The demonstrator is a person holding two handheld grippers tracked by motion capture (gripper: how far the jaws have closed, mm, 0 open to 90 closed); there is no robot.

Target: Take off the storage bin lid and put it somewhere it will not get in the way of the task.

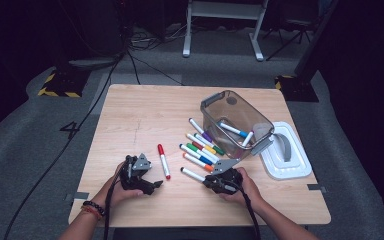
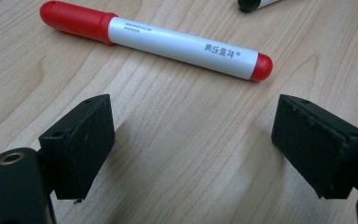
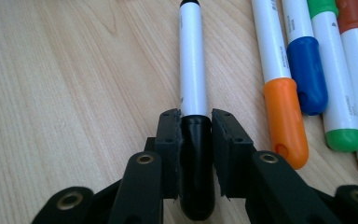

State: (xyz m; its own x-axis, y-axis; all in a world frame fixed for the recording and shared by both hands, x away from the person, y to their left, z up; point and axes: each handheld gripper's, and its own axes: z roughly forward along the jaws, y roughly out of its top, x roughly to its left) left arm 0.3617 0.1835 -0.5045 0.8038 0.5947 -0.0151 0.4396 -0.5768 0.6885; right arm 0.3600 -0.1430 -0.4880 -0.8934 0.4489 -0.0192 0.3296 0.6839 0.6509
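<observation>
Black-capped marker (image 3: 193, 88) flat on the tabletop (image 1: 140, 120), cap clamped between right gripper (image 3: 196, 140) fingers. Beside it, a row of coloured markers (image 1: 202, 150). Left gripper (image 2: 191, 140) fingers wide apart, empty, just short of a red marker (image 2: 158, 42). Clear bin (image 1: 235, 120) beyond, apparently holding two markers.

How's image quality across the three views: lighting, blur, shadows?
High view: table evenly lit, the room beyond dark, picture soft overall. Left gripper view: red marker sharp with readable print, near pads softer, faint shadows under them. Right gripper view: black marker crisp, small glare on its cap, the claw's base blurred.
</observation>
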